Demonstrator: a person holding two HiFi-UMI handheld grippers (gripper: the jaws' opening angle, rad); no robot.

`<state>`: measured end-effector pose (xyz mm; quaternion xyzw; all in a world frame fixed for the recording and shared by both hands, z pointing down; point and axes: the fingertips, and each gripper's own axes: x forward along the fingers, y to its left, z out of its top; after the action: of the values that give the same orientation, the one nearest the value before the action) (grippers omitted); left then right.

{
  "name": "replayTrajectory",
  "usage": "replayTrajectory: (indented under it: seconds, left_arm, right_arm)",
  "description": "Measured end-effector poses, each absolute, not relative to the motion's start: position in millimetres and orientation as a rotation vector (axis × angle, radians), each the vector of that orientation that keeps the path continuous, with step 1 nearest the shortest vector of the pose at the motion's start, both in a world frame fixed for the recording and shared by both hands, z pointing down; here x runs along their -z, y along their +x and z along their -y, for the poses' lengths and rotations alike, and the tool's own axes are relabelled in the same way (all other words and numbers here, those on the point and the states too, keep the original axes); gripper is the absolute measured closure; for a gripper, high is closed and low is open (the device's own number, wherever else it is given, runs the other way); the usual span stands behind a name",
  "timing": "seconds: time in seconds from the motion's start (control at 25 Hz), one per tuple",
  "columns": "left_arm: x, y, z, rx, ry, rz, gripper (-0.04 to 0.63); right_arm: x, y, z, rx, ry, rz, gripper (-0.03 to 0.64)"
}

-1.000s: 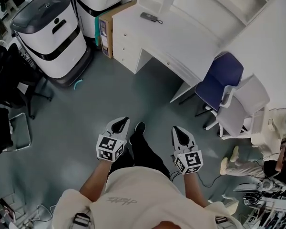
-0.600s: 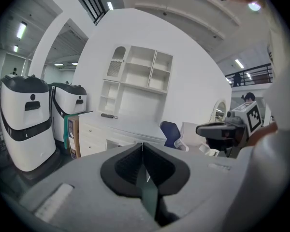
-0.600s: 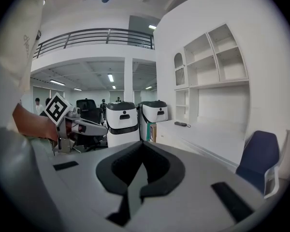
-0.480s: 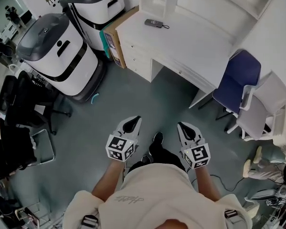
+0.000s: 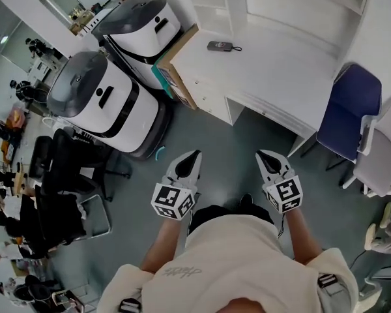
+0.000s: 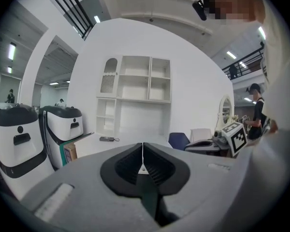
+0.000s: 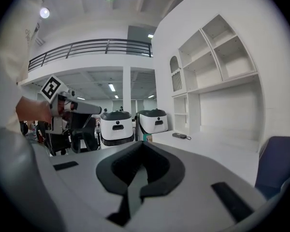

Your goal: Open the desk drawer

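Observation:
The white desk [image 5: 274, 64] stands ahead, with its closed drawer stack [image 5: 207, 98] at the left end. A small dark device [image 5: 220, 45] lies on top. Both grippers hang in front of my body, well short of the desk. My left gripper [image 5: 193, 155] is shut with nothing in it, and so is my right gripper [image 5: 265, 156]. In the left gripper view the jaws [image 6: 143, 148] meet in a thin line, with the desk [image 6: 121, 146] and shelves [image 6: 135, 98] far beyond. In the right gripper view the shut jaws [image 7: 142, 145] point past the desk [image 7: 217, 151].
Two white-and-grey machines [image 5: 104, 100] [image 5: 146, 21] stand left of the desk, with a cardboard box [image 5: 174, 64] wedged against it. A blue chair [image 5: 352, 106] and a grey chair [image 5: 378, 155] stand at the right. Black office chairs [image 5: 62, 175] and people are at the far left.
I have walked closer to the desk, so it and the machines sit lower and larger in the head view. Both grippers stayed shut and level in front of me.

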<state>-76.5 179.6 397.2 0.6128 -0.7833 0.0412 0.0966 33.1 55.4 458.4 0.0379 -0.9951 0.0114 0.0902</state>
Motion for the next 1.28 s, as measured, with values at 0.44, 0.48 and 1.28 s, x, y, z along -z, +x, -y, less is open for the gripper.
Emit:
replayTrajectory:
  seconds: [0.44, 0.48, 1.28]
  left_arm:
    - [-431.7, -89.0, -126.0, -0.233, 1.848, 2.151, 0.578]
    - [-432.2, -89.6, -117.8, -0.221, 1.866, 2.140, 0.578]
    - [-447.1, -194.2, 8.7, -0.296, 2.155, 1.937, 0.578]
  right_arm:
    - [-504.6, 62.8, -10.8, -0.226, 0.343, 2.920, 0.620]
    - [-509.0, 65.9, -8.2, -0.234, 0.365, 2.907, 0.620]
    - [-462.6, -5.7, 85.4, -0.193, 0.764, 2.817, 0.620]
